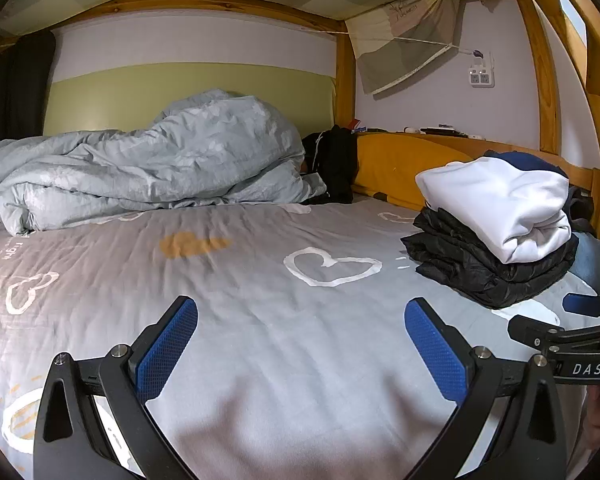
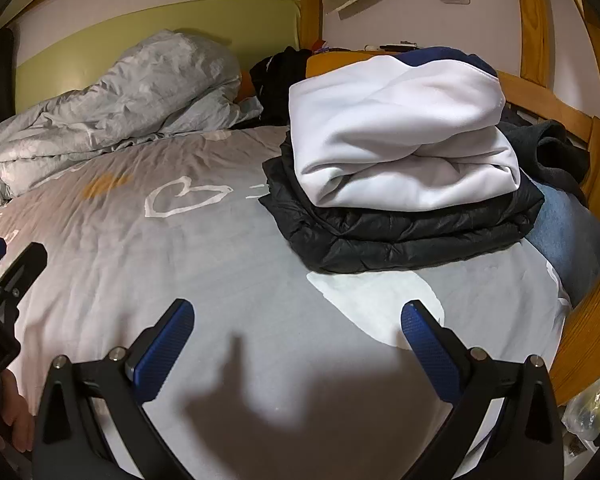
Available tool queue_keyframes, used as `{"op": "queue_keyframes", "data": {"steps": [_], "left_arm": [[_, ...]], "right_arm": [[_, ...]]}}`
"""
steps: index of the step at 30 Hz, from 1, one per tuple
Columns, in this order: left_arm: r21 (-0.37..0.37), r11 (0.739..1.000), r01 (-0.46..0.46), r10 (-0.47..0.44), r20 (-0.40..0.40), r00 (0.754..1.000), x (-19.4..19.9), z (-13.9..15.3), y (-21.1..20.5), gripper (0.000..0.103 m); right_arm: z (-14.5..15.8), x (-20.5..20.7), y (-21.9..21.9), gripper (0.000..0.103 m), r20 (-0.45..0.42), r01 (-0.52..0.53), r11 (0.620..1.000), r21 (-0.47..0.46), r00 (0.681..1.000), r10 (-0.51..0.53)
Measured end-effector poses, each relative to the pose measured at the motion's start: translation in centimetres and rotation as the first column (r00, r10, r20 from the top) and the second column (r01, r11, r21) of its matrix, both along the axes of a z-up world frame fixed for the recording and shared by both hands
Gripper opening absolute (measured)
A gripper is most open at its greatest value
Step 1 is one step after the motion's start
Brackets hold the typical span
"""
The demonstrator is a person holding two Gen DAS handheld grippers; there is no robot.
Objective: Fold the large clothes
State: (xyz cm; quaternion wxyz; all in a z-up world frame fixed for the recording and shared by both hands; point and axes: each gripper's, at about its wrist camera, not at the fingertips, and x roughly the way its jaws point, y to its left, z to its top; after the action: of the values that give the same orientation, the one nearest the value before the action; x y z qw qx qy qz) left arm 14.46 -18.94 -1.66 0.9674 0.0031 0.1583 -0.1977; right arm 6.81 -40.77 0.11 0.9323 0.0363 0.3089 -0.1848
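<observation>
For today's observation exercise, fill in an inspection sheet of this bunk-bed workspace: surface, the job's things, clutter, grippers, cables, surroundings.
Surface: grey bedsheet with white heart prints, wrinkled, bare in the middle.
Job's things: folded white garment with a navy part, stacked on a folded black puffer jacket, at the sheet's right side.
Clutter: crumpled light-blue duvet at the far side; dark clothes beside a yellow pillow; unfolded dark clothing and blue fabric behind the stack.
Grippers: left gripper open, holding nothing; right gripper open, holding nothing; both above the sheet.
Cables: nothing seen on the bed; a plug sits in the wall socket.
Surroundings: wooden bunk frame, green wall panel, hanging cloth.
</observation>
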Motion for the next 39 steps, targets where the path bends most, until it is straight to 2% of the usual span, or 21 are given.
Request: {"op": "queue_keyframes", "data": {"steps": [39], "left_arm": [[0.0, 1.0, 0.0, 0.0, -0.003, 1.0, 0.07, -0.11, 0.29, 0.103]], "right_arm": [[0.07, -0.08, 0.15, 0.103, -0.003, -0.024, 1.0, 0.007, 1.0, 0.024]]}}
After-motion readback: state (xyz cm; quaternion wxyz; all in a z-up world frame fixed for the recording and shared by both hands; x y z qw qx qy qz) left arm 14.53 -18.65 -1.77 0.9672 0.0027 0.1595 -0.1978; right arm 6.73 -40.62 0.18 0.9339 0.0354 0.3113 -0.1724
